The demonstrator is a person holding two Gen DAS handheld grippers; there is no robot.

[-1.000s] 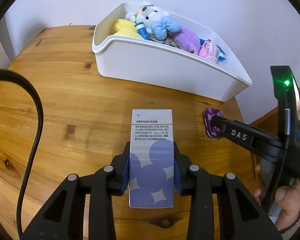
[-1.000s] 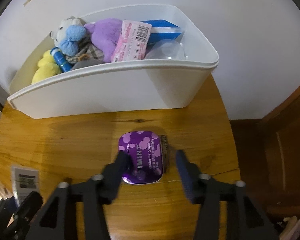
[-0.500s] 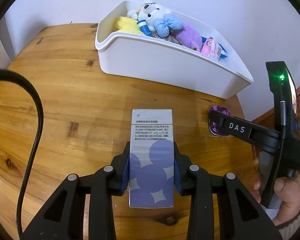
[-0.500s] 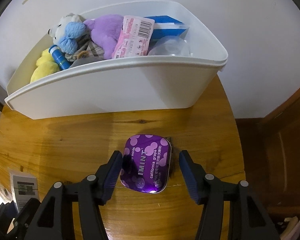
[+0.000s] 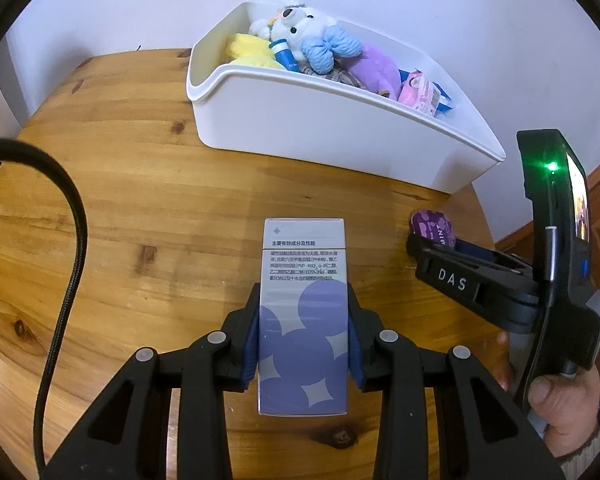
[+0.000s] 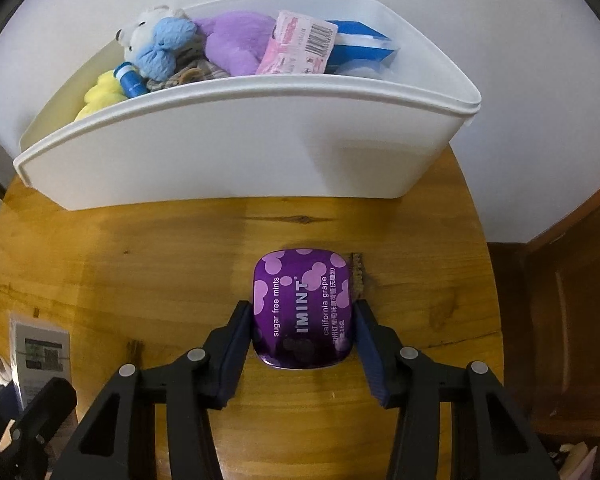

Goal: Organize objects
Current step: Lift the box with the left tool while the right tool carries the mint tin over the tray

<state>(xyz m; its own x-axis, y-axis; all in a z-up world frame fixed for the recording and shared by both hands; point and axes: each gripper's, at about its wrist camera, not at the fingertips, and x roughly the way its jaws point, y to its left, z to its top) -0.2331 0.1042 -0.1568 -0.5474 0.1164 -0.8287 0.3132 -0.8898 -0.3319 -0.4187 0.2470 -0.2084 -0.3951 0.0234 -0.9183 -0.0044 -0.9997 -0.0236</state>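
The left gripper point(image 5: 303, 342) squeezes a purple-and-white box point(image 5: 303, 312) above the wooden table point(image 5: 140, 220). The right gripper point(image 6: 304, 330) pinches a purple mint tin point(image 6: 304, 312) – just in front of the white bin point(image 6: 236, 160) of soft toys.

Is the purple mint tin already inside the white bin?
No, the purple mint tin lies on the wooden table in front of the white bin, between the right gripper pads.

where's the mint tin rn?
Right wrist view: mint tin lies on the wooden table between the right gripper pads, in front of the white bin.
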